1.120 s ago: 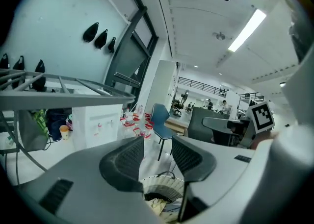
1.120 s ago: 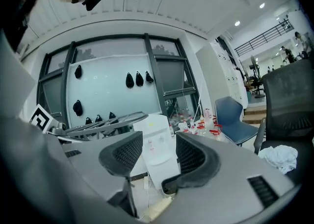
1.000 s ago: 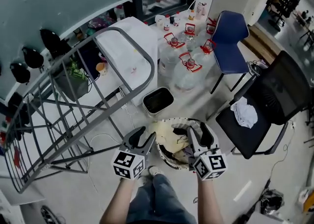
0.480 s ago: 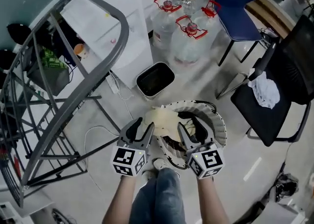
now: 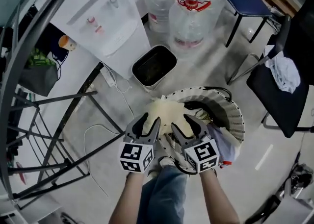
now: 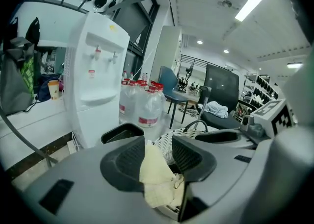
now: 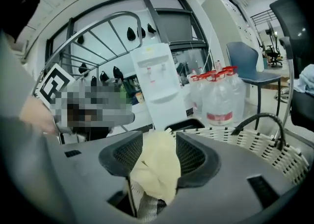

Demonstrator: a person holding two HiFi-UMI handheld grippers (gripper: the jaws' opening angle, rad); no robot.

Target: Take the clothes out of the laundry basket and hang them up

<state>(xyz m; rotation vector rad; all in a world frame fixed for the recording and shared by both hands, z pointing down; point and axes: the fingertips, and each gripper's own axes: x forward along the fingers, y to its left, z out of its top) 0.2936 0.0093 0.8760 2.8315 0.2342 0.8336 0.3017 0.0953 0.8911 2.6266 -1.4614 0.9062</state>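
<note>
A white woven laundry basket (image 5: 236,120) stands on the floor below me, with a pale yellow cloth (image 5: 164,111) heaped at its left side and darker clothes behind it. My left gripper (image 5: 145,125) hangs over the basket's near-left rim, its jaws apart. My right gripper (image 5: 189,125) is beside it over the basket, its jaws also apart. In the left gripper view the yellow cloth (image 6: 157,179) shows in the gap of the left gripper (image 6: 158,155), with the basket (image 6: 169,139) behind. In the right gripper view the cloth (image 7: 154,169) fills the gap of the right gripper (image 7: 158,155). Neither pair of pads presses it.
A grey drying rack (image 5: 29,61) rises at the left. Beyond the basket stand a black bin (image 5: 154,66), a white water dispenser (image 5: 103,17) and several water bottles (image 5: 189,19). A black chair (image 5: 289,98) with a white cloth (image 5: 284,71) is at the right.
Both grippers have dropped toward the basket, which now looks larger and closer. Their jaws stand as wide as before.
</note>
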